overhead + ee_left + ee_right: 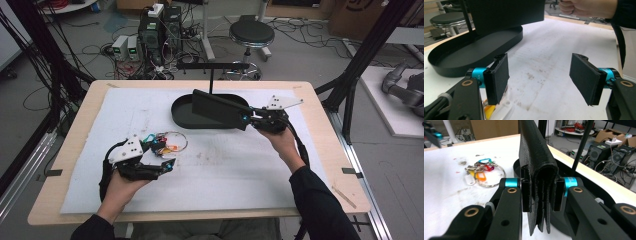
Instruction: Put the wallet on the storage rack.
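You are holding the black wallet [220, 110] over the black oval tray [181, 116], with your right gripper [251, 120] clamping its folded edge. Your left gripper [167, 156] is standing with jaws apart and empty, the key ring [167, 141] lying just beside its tips on the white mat [225, 165].

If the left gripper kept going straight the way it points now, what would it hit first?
Probably bare white mat, then the right arm's dark sleeve. The left gripper has open, empty jaws; the black tray lies left of its line. Depth is unclear.

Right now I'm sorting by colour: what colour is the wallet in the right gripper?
Black; the wallet shows best in the right gripper view.
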Demonstrator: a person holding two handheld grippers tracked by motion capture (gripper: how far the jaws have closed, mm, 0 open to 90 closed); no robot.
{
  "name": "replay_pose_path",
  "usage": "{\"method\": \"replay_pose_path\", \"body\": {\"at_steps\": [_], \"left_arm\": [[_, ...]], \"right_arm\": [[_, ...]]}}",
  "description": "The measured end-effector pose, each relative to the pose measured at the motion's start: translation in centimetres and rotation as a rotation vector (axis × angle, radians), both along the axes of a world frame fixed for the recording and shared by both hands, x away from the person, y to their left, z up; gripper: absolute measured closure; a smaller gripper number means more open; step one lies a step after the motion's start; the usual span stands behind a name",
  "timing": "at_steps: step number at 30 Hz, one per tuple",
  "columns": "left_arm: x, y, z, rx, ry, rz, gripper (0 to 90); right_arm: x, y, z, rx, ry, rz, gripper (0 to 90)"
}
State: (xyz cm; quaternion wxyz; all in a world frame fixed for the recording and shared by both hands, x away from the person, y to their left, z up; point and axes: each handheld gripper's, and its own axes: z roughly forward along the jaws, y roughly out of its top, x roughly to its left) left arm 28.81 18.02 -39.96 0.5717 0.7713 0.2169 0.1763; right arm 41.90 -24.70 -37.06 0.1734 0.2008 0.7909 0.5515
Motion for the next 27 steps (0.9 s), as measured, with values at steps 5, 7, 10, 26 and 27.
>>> {"method": "replay_pose_path", "body": {"at_steps": [5,7,10,26,27], "left_arm": [[-0.5,0.9,-0.3,-0.01,-0.001,0.02,31.9],[-0.6,1.2,-0.3,-0.013,-0.004,0.02,31.8],[-0.8,1.5,-0.4,-0.017,-0.009,0.028,31.9],[-1.2,1.9,-1.0,0.0,-0.024,0.032,31.5],[-1.2,1.9,-1.0,-0.001,-0.023,0.03,31.6]], "right_arm": [[2.1,1.5,-0.7,-0.028,0.012,-0.018,76.8],[2.8,2.0,-0.9,-0.037,0.013,-0.024,76.7],[3.9,2.7,-1.2,-0.035,0.019,-0.027,76.7],[7.1,4.4,-3.2,-0.082,0.04,-0.089,76.6],[7.3,4.2,-3.4,-0.082,0.044,-0.093,76.5]]}}
